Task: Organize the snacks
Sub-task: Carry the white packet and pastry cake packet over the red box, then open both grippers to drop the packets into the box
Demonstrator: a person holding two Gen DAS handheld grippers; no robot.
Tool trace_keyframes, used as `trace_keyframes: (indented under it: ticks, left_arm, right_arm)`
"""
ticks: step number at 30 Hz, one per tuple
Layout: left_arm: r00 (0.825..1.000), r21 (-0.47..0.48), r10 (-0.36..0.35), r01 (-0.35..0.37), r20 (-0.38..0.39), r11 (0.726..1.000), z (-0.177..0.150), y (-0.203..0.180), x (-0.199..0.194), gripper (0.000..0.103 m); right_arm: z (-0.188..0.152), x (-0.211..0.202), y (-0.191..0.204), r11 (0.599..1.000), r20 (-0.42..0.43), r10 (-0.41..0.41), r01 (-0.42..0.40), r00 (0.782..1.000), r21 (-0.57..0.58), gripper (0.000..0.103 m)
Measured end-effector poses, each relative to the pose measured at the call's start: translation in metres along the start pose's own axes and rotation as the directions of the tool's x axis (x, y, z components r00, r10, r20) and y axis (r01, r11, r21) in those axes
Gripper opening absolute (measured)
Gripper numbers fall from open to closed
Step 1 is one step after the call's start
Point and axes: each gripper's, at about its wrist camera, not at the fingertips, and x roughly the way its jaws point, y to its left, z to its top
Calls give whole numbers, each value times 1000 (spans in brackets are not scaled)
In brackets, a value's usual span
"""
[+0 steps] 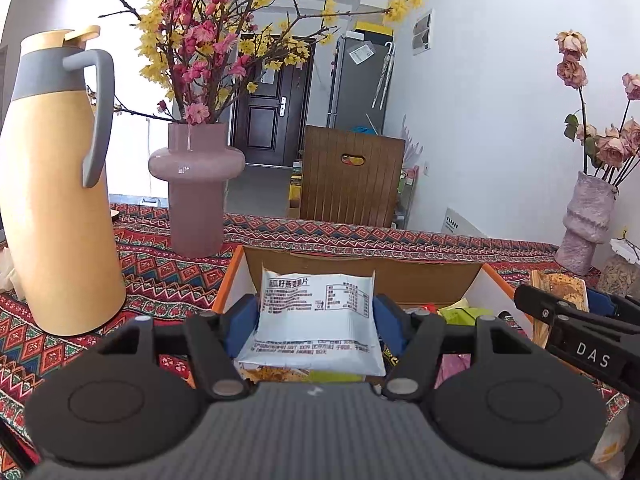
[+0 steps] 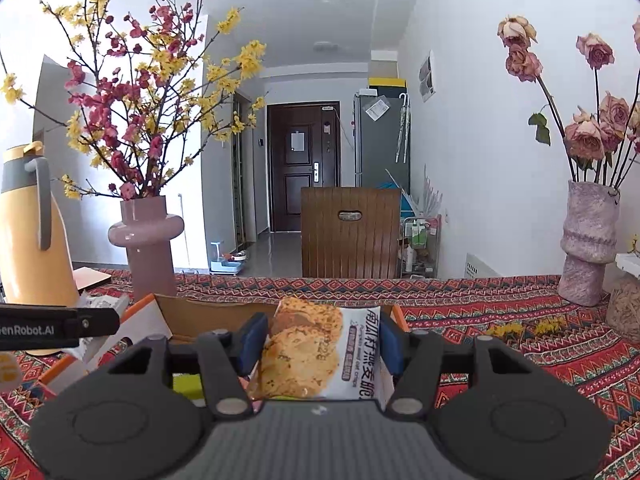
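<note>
My left gripper [image 1: 316, 312] is shut on a white snack packet [image 1: 316, 320], its printed back side facing me, held over an open cardboard box [image 1: 360, 276] with orange edges. Green and other wrappers [image 1: 464, 314] lie inside the box. My right gripper [image 2: 320, 340] is shut on a second snack packet [image 2: 312, 356] showing oat crisps, above the same box [image 2: 208, 316]. In the left wrist view the right gripper [image 1: 576, 320] reaches in from the right with its packet. In the right wrist view the left gripper's black finger [image 2: 60, 326] shows at the left edge.
A patterned red cloth [image 2: 500, 320] covers the table. A yellow thermos jug [image 1: 56, 184] and a pink vase of blossoms [image 1: 196, 184] stand left of the box. A rough pink vase of dried roses [image 2: 588, 240] stands far right. A wooden chair back [image 2: 350, 232] is behind the table.
</note>
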Motion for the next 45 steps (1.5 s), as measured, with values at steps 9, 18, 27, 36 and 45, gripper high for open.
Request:
trace_keyframes:
  ticks: [9, 18, 27, 36, 45]
  left_arm:
    - [999, -6, 12, -12, -50, 1000, -11, 7, 22, 65]
    - [1000, -1, 15, -16, -4, 1000, -13, 2, 12, 98]
    - [999, -24, 40, -39, 20, 999, -11, 5, 5, 103]
    - [997, -52, 66, -64, 39, 997, 3, 7, -19, 103]
    - [995, -47, 77, -74, 59, 996, 2, 21, -62, 103]
  right_arm:
    - [-12, 14, -3, 1000, -46, -9, 9, 999, 6, 58]
    - [-15, 14, -6, 999, -58, -18, 19, 998, 32, 89]
    - [-13, 7, -11, 998, -36, -1, 3, 999, 61, 103]
    - [2, -15, -7, 998, 13, 5, -5, 1000, 57, 103]
    - [0, -52, 9, 999, 0, 28, -28, 1000, 35, 103]
